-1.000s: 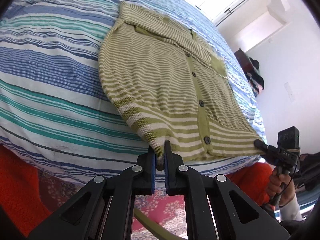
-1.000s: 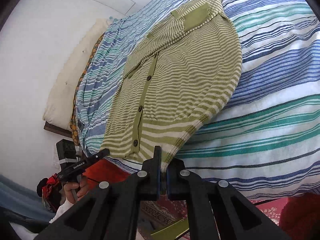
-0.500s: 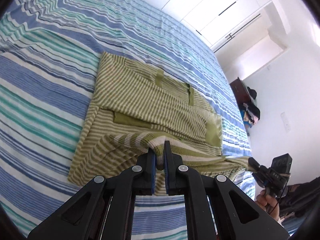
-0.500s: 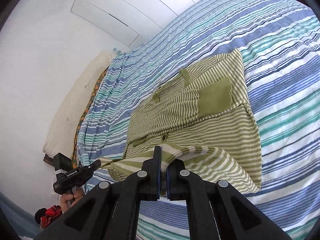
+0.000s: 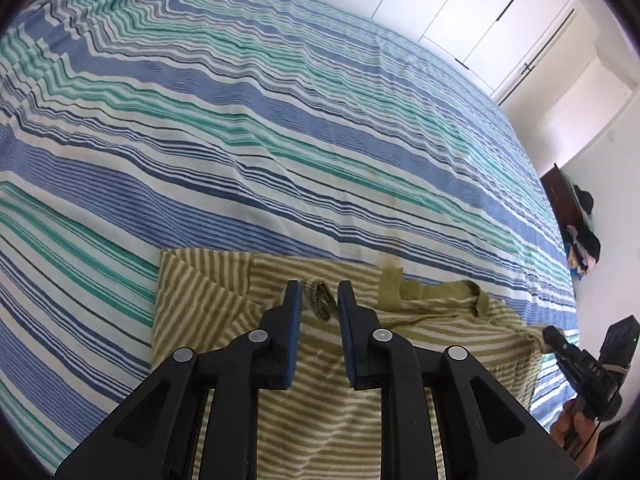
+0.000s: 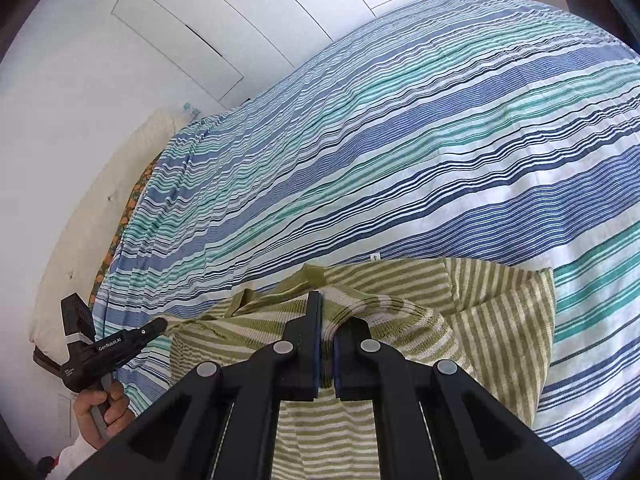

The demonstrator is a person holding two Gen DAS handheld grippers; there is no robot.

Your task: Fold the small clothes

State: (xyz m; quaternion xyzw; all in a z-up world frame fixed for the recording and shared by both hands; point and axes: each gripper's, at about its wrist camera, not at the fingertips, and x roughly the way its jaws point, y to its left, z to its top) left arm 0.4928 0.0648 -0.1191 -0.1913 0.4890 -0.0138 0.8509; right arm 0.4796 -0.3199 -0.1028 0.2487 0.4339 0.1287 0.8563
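A small green-and-cream striped cardigan [image 5: 208,312] lies on the striped bed, its lower half folded up over the top half. My left gripper [image 5: 319,300] is open just above the folded hem, with a bit of knit edge lying between its fingers. My right gripper [image 6: 328,320] is shut on the cardigan [image 6: 496,320] hem, which bunches up between its pads. Each gripper shows in the other's view: the right gripper [image 5: 560,346] at the cardigan's right corner, the left gripper [image 6: 148,328] at its left corner.
The bed's blue, teal and white striped cover [image 5: 280,120] stretches far beyond the cardigan. White wardrobe doors [image 5: 440,0] stand behind the bed. A cream pillow [image 6: 80,220] lies at the bed's left edge. A dark cabinet with clothes [image 5: 576,216] stands at the right.
Both grippers carried the cardigan's hem forward over its body to the collar end, folding it in half. The left gripper has opened and let go of the hem.
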